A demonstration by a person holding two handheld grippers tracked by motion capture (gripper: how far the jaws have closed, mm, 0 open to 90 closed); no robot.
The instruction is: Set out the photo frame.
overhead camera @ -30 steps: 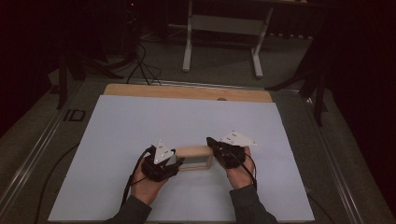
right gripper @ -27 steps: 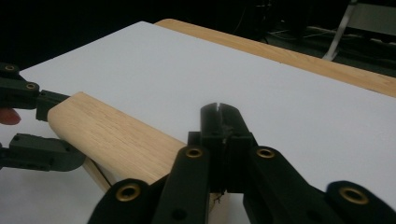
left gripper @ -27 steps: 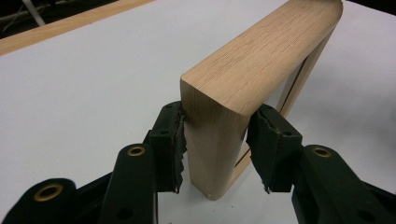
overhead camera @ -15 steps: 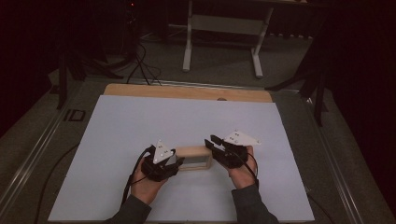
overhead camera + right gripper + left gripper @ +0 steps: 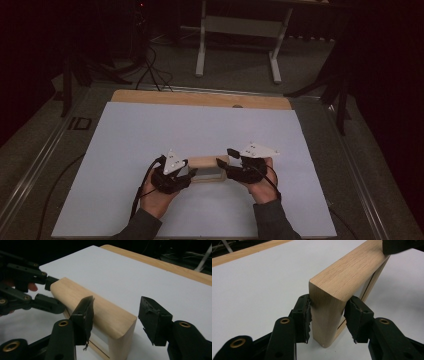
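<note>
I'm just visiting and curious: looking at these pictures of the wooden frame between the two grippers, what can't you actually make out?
- Wooden frame, high view: its ends are covered by the left gripper and right gripper; too small to show contact.
- Frame's inside, left gripper view: hidden behind its own end post.
- Frame's lower part, right gripper view: cut off by the bottom edge.
- Room beyond the table: too dark.

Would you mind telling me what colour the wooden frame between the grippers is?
The wooden frame is pale, light-brown oak with fine grain, clearest in the left gripper view.
</note>
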